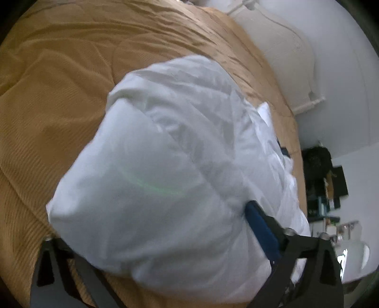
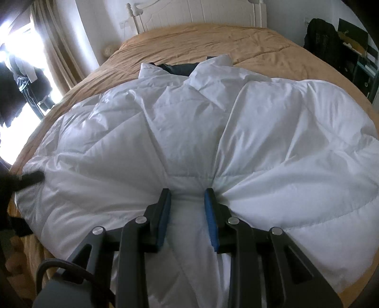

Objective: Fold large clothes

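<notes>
Two views, one white puffy jacket (image 1: 165, 165) on the bed.

Left wrist view: jacket lies bunched on the tan bedspread (image 1: 59, 94), filling the middle of the frame. Left tool (image 1: 151, 227) has its jaws spread wide, straddling the near end of the jacket. Only the blue-padded finger (image 1: 260, 227) on the right side of the jacket shows clearly, lying against the fabric; the other finger is mostly hidden under the jacket's near edge, at the bedspread. Pads do not pinch the fabric, so no grip here. White headboard (image 1: 284, 54) sits beyond the jacket, at the far end of the bed. Dark cluttered shelf (image 1: 324, 180) stands off the bed, to the right of the jacket. Frame is motion-blurred.

Right wrist view: jacket (image 2: 189, 123) lies spread across the bedspread (image 2: 260, 45), collar end toward the headboard (image 2: 201, 14), dark lining showing at the collar. Right tool (image 2: 188, 196) is narrowed onto a gathered fold at the jacket's near hem; both blue pads press into the fabric and creases fan out from the pinch. Left tool's black fingertip (image 2: 33, 177) touches the jacket's far left edge. Curtain (image 2: 56, 47) and bright window are left of the jacket, dark bag (image 2: 324, 35) to its upper right, off the bed.
</notes>
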Demonstrator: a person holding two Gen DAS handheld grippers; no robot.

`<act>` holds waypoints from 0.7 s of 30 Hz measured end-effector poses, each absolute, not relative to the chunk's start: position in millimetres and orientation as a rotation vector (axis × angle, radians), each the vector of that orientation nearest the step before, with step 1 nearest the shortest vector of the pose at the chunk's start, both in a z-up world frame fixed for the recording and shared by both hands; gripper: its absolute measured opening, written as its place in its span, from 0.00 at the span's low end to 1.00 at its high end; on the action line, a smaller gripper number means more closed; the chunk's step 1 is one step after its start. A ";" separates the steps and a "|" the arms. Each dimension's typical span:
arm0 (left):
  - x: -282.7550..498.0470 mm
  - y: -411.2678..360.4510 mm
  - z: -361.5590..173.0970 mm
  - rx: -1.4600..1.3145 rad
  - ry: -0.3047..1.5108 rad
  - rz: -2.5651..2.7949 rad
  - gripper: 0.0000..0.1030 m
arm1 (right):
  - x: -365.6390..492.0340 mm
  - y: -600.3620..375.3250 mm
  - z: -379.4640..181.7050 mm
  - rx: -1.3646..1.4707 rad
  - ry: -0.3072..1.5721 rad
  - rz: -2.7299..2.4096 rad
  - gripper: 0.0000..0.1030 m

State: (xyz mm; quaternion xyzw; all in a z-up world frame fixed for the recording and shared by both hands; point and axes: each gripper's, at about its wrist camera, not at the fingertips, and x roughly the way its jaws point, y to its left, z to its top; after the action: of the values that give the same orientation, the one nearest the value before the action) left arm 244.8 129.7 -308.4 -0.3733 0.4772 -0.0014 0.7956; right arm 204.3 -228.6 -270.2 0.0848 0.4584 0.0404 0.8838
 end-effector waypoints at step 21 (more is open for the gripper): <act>220.5 129.4 -261.8 -0.776 1.003 -0.030 0.17 | 203.1 -196.6 -262.6 0.219 1.015 0.083 0.07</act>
State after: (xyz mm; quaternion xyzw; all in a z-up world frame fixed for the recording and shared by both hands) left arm 220.5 129.4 -261.8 -0.3624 0.4687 -0.0138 0.8055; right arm 203.1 -196.6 -262.6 0.1047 0.4849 0.0397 0.8674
